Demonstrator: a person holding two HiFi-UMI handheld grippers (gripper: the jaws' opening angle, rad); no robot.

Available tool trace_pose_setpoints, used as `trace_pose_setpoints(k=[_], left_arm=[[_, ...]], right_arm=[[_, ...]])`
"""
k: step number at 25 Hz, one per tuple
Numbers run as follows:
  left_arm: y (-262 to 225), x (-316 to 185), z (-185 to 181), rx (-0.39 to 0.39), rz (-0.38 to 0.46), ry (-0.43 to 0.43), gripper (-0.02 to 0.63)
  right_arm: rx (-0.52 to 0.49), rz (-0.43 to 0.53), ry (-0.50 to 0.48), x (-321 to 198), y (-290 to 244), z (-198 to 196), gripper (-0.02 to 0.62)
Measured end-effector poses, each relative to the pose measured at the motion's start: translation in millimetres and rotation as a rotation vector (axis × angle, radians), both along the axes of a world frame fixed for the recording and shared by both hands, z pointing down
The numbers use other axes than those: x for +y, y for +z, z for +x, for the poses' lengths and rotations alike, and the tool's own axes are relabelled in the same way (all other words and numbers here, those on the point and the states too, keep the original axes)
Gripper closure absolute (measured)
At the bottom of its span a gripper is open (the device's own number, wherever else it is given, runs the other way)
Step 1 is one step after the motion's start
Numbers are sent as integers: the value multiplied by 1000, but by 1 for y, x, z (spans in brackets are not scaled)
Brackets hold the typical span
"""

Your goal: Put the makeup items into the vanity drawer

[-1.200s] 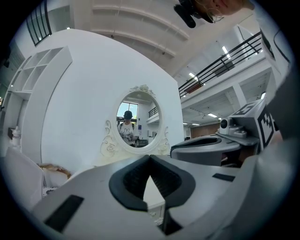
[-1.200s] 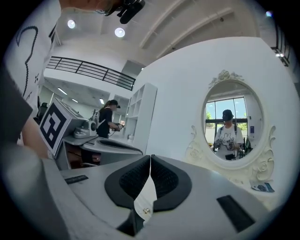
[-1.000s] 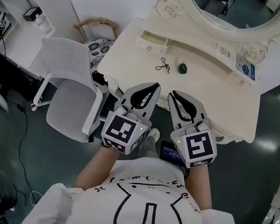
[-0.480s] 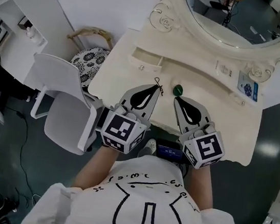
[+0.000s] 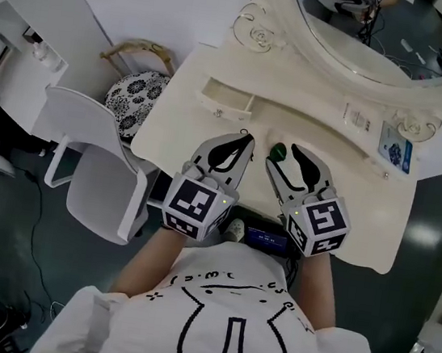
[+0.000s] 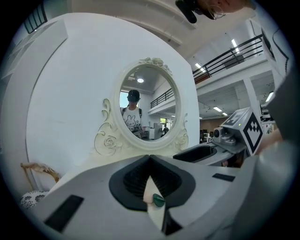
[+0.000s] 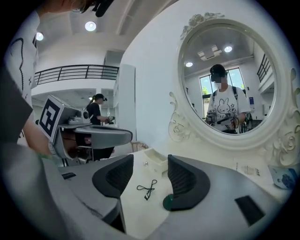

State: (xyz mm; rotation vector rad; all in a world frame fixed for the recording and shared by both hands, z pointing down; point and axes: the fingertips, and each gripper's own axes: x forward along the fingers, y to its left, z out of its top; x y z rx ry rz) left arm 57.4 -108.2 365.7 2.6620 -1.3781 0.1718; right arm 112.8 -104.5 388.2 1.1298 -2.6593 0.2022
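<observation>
- The green makeup item (image 5: 278, 150) is small and rounded, possibly a sponge, though it is too small to confirm. It lies on the vanity top (image 5: 349, 194) near its middle. No long axis can be determined.
- The eyelash curler (image 7: 147, 189) lies flat just left of the green item, apart from it. Its long axis runs roughly near to far, slightly angled, pointing toward the drawer.
- The small drawer (image 5: 227, 101) stands pulled open at the far left of both items and appears empty. It is judged to be left open to receive them.
- Right gripper (image 5: 285, 158): the jaws are opening and the pads are apart, with nothing pressed between them. The tips sit just beside the green item, judged to be a set-up for grasping it.
- Left gripper (image 6: 150, 159): the fingers are together and hold nothing. It hangs above the curler and is judged idle while the right gripper works.
- The oval mirror (image 5: 373, 22) rises along the far edge.
</observation>
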Motion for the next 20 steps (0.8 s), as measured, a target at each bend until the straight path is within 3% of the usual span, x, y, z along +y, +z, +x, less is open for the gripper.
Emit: trace_pose_setpoints(k=[6,15,20], left_arm=[[15,-14,2,-2,-36,23,595],[46,-37,2,-40,-111,90,595],[61,-47,1,-60,-142,126,595]], right_arm=[[183,-82,31,-14,42,8,403],[315,-238,56,-31,112,8,410],[369,-266,140,-37,144,9,414]])
